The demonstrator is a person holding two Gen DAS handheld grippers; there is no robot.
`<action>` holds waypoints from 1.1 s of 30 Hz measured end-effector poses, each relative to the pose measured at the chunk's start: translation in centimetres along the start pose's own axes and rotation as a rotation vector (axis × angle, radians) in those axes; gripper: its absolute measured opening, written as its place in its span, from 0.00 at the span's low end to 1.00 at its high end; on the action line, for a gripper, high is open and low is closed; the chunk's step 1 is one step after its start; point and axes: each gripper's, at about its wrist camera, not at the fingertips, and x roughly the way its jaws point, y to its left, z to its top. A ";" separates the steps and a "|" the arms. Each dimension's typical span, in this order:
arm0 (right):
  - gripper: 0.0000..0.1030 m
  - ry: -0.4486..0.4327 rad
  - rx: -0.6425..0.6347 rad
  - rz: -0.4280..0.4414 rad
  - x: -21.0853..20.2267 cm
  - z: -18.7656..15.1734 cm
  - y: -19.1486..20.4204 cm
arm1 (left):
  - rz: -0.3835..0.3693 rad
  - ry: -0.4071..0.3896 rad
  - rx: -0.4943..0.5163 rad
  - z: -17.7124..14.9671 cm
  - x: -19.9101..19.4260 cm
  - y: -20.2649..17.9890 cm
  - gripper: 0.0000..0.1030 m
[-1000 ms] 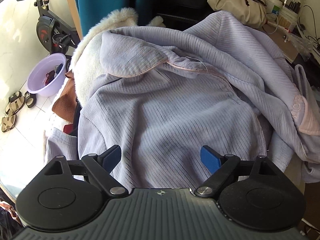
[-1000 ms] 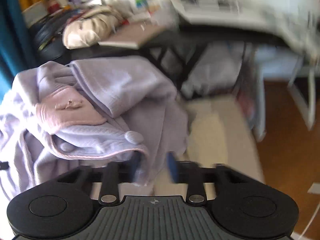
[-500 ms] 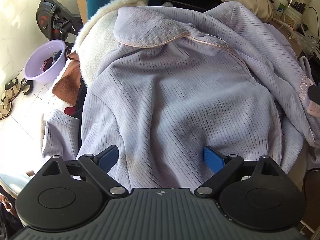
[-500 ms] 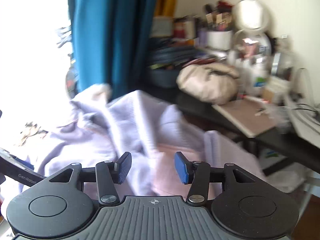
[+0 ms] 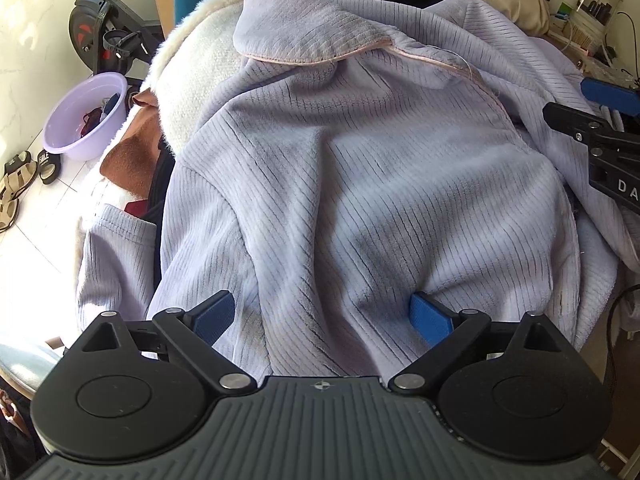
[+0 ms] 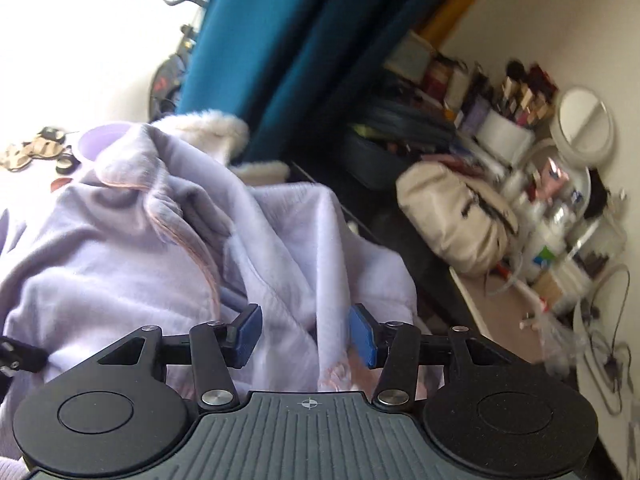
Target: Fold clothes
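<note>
Lavender ribbed fleece robe fills the centre of the left wrist view, heaped collar-up over a cream fuzzy garment at the upper left, with a purple basin on the floor beyond. Left gripper sits low in frame, jaws wide apart over the back panel; right gripper, jaws also apart, straddles a bunched fold without clamping it. Closing there would likely grab several layers together, dragging the heap askew.
</note>
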 end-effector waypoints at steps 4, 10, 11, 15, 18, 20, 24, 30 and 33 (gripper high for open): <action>0.43 -0.024 -0.072 0.074 0.6 0.2 1.2 | 0.001 0.004 -0.004 0.0 0.0 -0.1 0.94; 0.43 0.068 0.339 0.158 4.1 -1.0 -3.6 | 0.009 0.002 0.006 -0.1 0.2 -0.2 0.96; 0.41 0.079 0.436 0.177 4.5 -1.5 -5.0 | 0.008 0.004 0.003 -0.1 0.2 -0.2 0.96; 0.39 0.113 0.606 0.230 5.5 -2.9 -8.1 | 0.008 0.008 -0.002 0.0 0.2 -0.2 0.97; 0.40 0.119 0.351 0.177 5.0 -2.1 -5.4 | 0.014 0.012 0.000 0.1 0.4 -0.3 0.97; 0.42 0.132 0.189 0.140 5.1 -2.0 -3.2 | 0.019 0.017 -0.003 0.2 0.5 -0.3 0.98; 0.28 0.131 0.240 0.088 6.0 -2.1 -2.9 | 0.030 0.024 -0.005 0.4 0.3 -0.6 0.99; 0.13 -0.017 0.572 0.057 1.5 -1.0 -8.3 | 0.009 -0.010 -0.029 1.1 -1.5 -0.7 0.97; 0.13 -0.145 0.601 0.053 -2.6 -0.2 -10.1 | -0.063 -0.101 -0.092 2.0 -4.0 -0.1 0.97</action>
